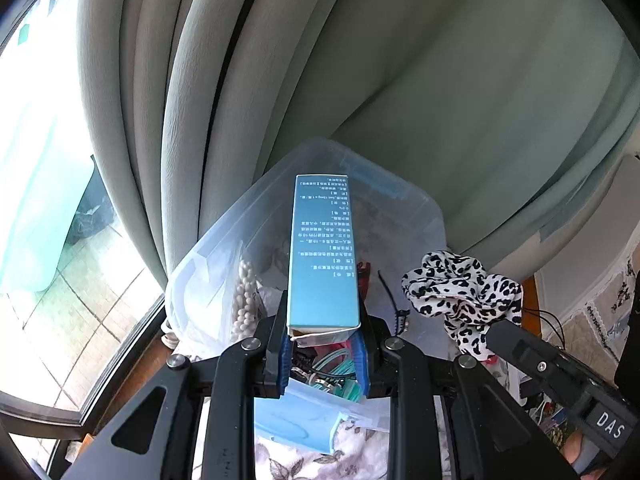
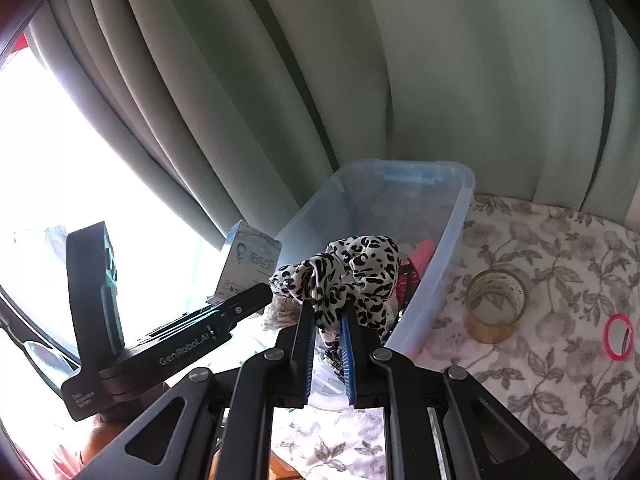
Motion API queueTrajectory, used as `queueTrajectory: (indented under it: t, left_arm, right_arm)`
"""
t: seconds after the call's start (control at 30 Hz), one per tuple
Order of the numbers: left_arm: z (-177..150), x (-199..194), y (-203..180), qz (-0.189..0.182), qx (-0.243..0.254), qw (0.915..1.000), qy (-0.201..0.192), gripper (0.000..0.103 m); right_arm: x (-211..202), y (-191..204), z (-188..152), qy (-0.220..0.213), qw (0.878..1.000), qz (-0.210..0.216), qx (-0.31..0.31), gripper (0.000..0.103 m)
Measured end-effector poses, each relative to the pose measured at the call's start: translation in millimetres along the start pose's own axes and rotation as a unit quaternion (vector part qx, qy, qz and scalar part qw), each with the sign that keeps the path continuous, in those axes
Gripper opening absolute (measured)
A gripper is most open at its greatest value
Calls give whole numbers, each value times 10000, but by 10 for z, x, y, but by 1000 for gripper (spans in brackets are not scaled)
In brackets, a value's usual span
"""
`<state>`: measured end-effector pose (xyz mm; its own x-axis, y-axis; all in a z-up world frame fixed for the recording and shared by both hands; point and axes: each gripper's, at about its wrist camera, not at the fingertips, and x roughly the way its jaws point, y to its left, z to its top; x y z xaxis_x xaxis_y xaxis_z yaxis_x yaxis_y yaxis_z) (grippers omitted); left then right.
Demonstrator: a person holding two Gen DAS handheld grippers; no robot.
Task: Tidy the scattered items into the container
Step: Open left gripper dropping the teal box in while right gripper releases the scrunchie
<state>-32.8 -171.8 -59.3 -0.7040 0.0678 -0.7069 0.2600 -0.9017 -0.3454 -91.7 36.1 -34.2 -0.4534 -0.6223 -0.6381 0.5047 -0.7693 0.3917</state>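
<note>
the clear plastic container (image 2: 452, 216) sits on the floral cloth (image 2: 560, 264) by the grey curtain (image 2: 400, 60), already holding beads and oddments. over it my left gripper (image 1: 323, 336) has its jaws clamped narrow on a blue box (image 1: 323, 256), and my right gripper (image 2: 329, 320), nearly closed, pinches a leopard-print scrunchie (image 2: 348, 268). a tape roll (image 2: 494, 304) and pink ring (image 2: 618, 336) lie outside.

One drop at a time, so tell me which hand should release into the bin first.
Probably right. Its tongs grip the leopard scrunchie already over the clear bin opening. The left tongs hold the long blue box pointing lengthwise across the bin, needing more alignment.
</note>
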Motion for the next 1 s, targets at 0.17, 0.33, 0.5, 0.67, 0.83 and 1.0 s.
queueTrajectory:
  t: [0.17, 0.33, 0.5, 0.67, 0.83, 1.0]
  left_arm:
    - [3, 76, 37, 60, -23, 10000, 68, 26]
    - [3, 145, 58, 73, -21, 9999, 121, 26]
    - [29, 210, 29, 86, -35, 9998, 174, 26]
    - [78, 207, -13, 84, -46, 9997, 223, 26]
    - [96, 277, -31, 110, -62, 9996, 257, 26]
    - [72, 337, -17, 152, -97, 9995, 272, 26]
  right_arm:
    - [203, -17, 9, 156, 9999, -14, -45, 13]
    - [407, -60, -5, 337, 9994, -72, -53, 13]
    - [561, -135, -41, 473, 9988, -127, 4, 13]
    - [633, -177, -58, 538, 9984, -161, 20, 14]
    - [626, -176, -106, 567, 9982, -181, 48, 16]
    - [558, -130, -86, 528, 9984, -215, 54, 16]
